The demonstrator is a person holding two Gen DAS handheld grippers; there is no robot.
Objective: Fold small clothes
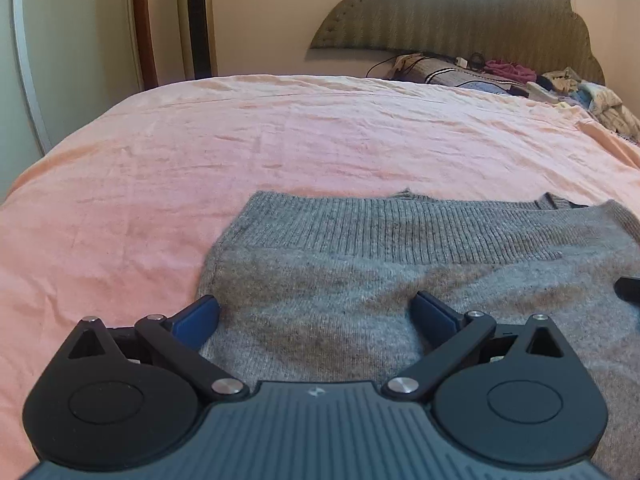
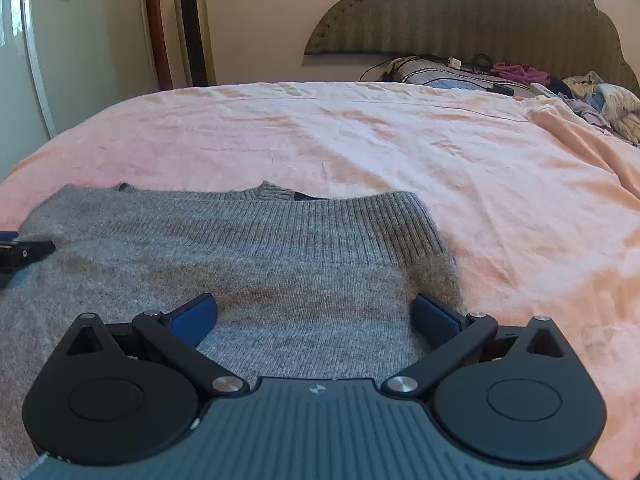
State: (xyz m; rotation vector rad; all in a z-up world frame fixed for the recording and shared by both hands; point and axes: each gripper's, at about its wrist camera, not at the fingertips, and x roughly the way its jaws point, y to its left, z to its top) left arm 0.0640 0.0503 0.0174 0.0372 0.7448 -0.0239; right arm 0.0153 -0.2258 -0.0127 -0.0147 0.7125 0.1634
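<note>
Both grippers, left (image 1: 316,312) and right (image 2: 316,312), gaping wide, nothing held. Grey sweater (image 1: 400,288) lies flat on pink bed (image 1: 200,152) beneath me. Soft, light, floppy knit; I'd pinch the ribbed hem corners.

Right claw (image 2: 314,314) spread wide above grey sweater (image 2: 240,248) on pink bed (image 2: 440,152).
Nothing pinched between blue fingers (image 2: 192,320); ribbed hem just ahead, left claw (image 2: 24,250) far left, clothes pile (image 2: 608,108) far ahead-right.
</note>
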